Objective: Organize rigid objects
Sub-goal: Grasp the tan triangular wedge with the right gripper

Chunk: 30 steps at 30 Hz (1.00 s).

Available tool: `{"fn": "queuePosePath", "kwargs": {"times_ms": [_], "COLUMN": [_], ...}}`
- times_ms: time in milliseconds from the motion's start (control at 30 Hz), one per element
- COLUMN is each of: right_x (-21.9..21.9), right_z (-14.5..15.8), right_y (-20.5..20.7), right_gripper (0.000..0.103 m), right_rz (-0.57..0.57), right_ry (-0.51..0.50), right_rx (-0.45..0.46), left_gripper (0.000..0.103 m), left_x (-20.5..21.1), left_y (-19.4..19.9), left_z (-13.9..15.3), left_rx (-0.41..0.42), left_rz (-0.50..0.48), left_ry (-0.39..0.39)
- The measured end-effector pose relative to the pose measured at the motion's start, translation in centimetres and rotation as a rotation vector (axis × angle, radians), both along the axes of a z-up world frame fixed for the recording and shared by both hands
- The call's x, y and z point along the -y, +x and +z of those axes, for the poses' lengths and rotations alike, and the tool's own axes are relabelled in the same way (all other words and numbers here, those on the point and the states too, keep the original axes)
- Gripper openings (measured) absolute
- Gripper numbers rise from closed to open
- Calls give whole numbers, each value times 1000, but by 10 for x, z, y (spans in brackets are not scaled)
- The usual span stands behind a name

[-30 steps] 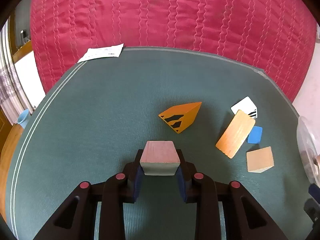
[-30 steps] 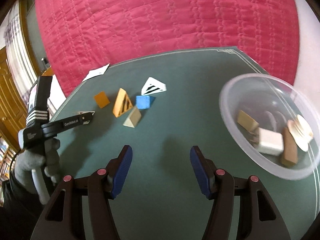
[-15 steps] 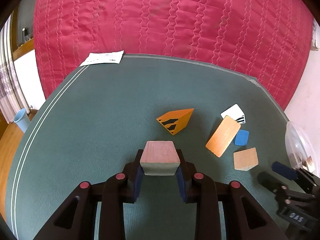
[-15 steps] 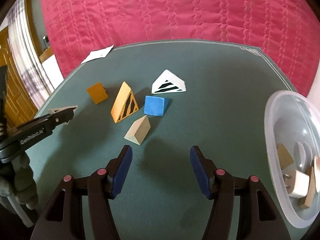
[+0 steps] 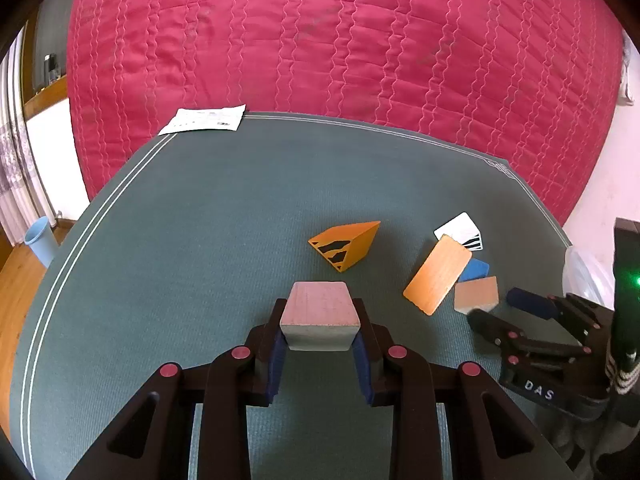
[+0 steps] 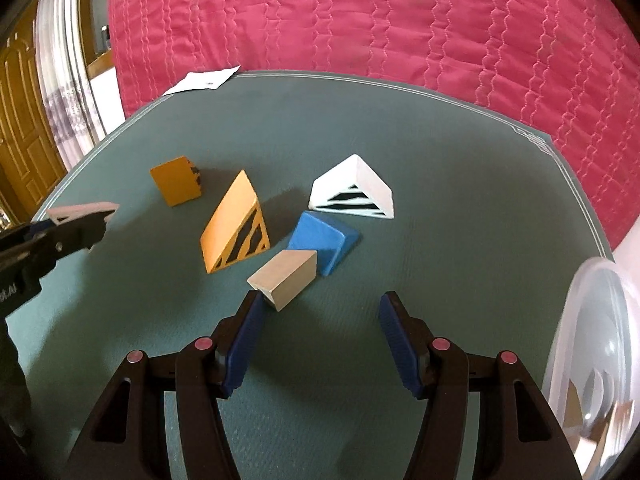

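Nearest, left gripper (image 5: 320,332) clamped tight on a pale pink wooden block (image 5: 320,316), blue pads squeezing both its sides, block held up off the green felt table mat (image 5: 200,220). Right gripper (image 6: 320,320) has its jaws apart with nothing between them, hovering low over the mat; its left pad sits just beside a plain beige wooden wedge (image 6: 286,278), contact unclear. Just past that wedge, a blue wedge block (image 6: 324,242) touches it, and a large orange wedge with black stripes (image 6: 236,226) stands to the left, close by. Further back, a white triangular block with black stripes (image 6: 354,190) and a small orange block with black marks (image 6: 176,180), each lying apart from the cluster. Clear plastic bowl (image 6: 596,360) at the right edge, near the right gripper, with a few blocks inside, blurry. Far back, a white paper sheet (image 5: 204,119) lies at the mat's far edge, and a red quilted cover (image 5: 340,48) lies behind everything.
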State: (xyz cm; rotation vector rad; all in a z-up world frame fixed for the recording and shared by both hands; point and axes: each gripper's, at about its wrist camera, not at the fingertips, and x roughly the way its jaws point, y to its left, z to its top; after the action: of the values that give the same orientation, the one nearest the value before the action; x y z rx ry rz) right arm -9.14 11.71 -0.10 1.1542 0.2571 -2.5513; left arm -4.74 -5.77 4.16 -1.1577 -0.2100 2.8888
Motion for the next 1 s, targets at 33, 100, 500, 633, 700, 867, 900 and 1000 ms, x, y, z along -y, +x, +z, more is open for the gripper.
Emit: {"fn": "queuePosePath", "kwargs": {"times_ms": [33,100,500,633,700,867,900,1000], "right_x": [1,4,13,18,20,22,22,25], "right_z": [0,0,2,1,1,1,0,0], "right_y": [-1,-3,-13,-9,-7,-7,-7,-10], "right_gripper": [61,61,61,59,56,54,52,51], "right_rz": [8,24,40,61,80,102,99,91], "right_ry": [-4,-12,-99,-98,-115,-148,-144,-107], "right_rx": [1,0,21,14,23,32,28,4], "left_gripper": [31,31,31,31,31,31,31,31], "left_x": [0,0,-1,-1,-1,0,0,0], "left_y": [0,0,0,0,0,1,1,1], "left_z": [0,0,-2,-2,-2,-2,-2,-2], "left_rx": [0,0,2,2,1,1,1,2], "left_rz": [-1,-4,-1,-2,-2,4,5,6], "left_ry": [0,1,8,11,12,16,16,17]}}
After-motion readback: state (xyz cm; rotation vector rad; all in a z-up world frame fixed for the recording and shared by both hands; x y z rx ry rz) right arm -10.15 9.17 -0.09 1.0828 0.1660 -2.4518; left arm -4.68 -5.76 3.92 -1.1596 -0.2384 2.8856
